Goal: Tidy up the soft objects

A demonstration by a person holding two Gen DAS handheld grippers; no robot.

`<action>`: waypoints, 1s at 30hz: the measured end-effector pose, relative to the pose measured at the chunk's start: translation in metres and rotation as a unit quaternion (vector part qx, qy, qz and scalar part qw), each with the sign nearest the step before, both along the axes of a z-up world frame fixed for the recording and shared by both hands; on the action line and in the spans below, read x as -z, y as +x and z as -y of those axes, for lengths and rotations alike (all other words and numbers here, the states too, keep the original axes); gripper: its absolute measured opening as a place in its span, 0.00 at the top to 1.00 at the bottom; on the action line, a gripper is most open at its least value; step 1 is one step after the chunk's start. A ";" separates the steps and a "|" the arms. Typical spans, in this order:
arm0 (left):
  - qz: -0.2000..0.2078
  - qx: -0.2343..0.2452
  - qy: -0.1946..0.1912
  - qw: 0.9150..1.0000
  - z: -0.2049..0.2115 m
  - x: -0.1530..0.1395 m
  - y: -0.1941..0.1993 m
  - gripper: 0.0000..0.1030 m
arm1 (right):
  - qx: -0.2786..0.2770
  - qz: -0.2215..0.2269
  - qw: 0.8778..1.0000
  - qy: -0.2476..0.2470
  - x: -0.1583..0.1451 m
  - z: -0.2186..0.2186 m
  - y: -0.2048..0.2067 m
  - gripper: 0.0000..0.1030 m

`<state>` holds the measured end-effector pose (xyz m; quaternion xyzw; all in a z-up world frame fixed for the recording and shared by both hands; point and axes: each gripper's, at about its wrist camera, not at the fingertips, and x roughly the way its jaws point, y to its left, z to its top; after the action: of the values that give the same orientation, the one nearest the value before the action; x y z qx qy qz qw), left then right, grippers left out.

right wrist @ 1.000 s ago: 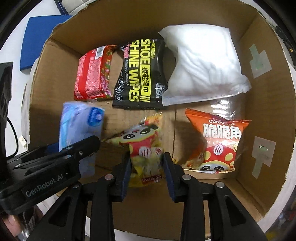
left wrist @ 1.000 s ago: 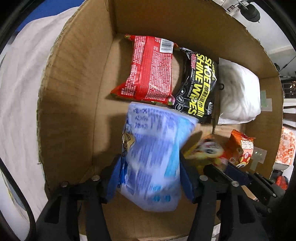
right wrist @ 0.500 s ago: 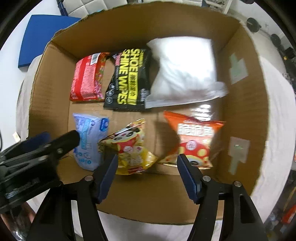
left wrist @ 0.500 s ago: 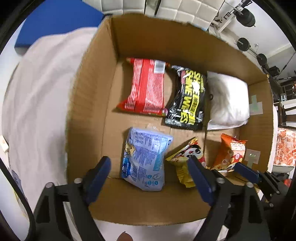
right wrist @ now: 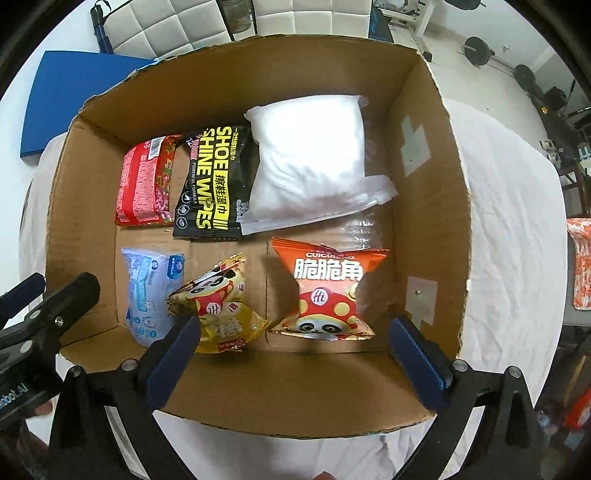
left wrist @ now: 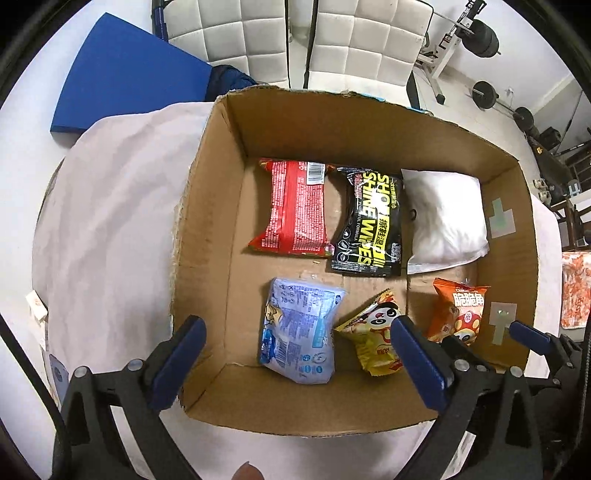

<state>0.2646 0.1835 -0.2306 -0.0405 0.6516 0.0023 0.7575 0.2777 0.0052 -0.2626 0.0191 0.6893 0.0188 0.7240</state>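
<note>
An open cardboard box (left wrist: pixel 207 229) (right wrist: pixel 428 206) stands on a white cloth. Inside lie a red packet (left wrist: pixel 295 206) (right wrist: pixel 142 181), a black shoe-wipes pack (left wrist: pixel 369 225) (right wrist: pixel 212 181), a white soft bag (left wrist: pixel 443 214) (right wrist: pixel 310 162), a light blue tissue pack (left wrist: pixel 299 332) (right wrist: pixel 149 288), a yellow panda snack bag (left wrist: pixel 373 336) (right wrist: pixel 218 306) and an orange snack bag (left wrist: pixel 458 314) (right wrist: pixel 328 291). My left gripper (left wrist: pixel 295 365) is open and empty above the box's near edge. My right gripper (right wrist: pixel 293 365) is open and empty above the near wall.
The white cloth (left wrist: pixel 110 206) (right wrist: pixel 513 229) covers the table around the box. A blue mat (left wrist: pixel 122 81) (right wrist: pixel 77 96) and white padded chairs (left wrist: pixel 295 33) lie beyond. Gym weights (left wrist: pixel 484 33) stand at the far right. The left gripper's body shows in the right wrist view (right wrist: pixel 37 321).
Both grippers opened, letting go of the blue tissue pack and the yellow snack bag, which now lie in the box. Both grippers then drew back and up above the near wall.
</note>
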 end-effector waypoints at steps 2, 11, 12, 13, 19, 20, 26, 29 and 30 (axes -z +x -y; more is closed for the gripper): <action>0.007 0.001 0.003 1.000 0.000 -0.004 -0.002 0.01 | -0.001 0.003 1.000 -0.003 -0.002 -0.002 -0.001 0.00; 0.067 0.005 0.022 0.998 0.008 -0.070 -0.029 0.01 | -0.002 0.065 0.998 0.003 -0.082 0.015 -0.033 0.00; 0.078 0.003 0.021 0.997 0.008 -0.082 -0.036 0.01 | -0.002 0.075 0.997 0.005 -0.097 0.018 -0.040 0.00; 0.092 0.002 0.018 0.996 0.009 -0.096 -0.044 0.01 | -0.002 0.088 0.996 0.009 -0.115 0.023 -0.050 0.00; 0.142 0.004 0.012 0.990 0.013 -0.166 -0.088 0.01 | 0.000 0.138 0.990 0.014 -0.194 0.042 -0.093 0.00; 0.145 0.005 0.013 0.989 0.014 -0.172 -0.093 0.01 | 0.000 0.144 0.990 0.015 -0.203 0.044 -0.100 0.00; 0.160 0.002 -0.003 0.987 0.017 -0.216 -0.129 0.01 | 0.001 0.167 0.986 0.024 -0.257 0.058 -0.141 0.00; 0.164 -0.004 -0.013 0.986 0.017 -0.233 -0.146 0.01 | 0.002 0.179 0.984 0.025 -0.280 0.063 -0.158 0.00; 0.165 -0.006 -0.015 0.986 0.017 -0.237 -0.150 0.01 | 0.001 0.184 0.983 0.023 -0.287 0.064 -0.164 0.00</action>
<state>0.1146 0.1665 0.0063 -0.0557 0.5173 -0.0100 0.8539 0.1140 -0.0591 0.0247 0.0329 0.5440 0.0375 0.8376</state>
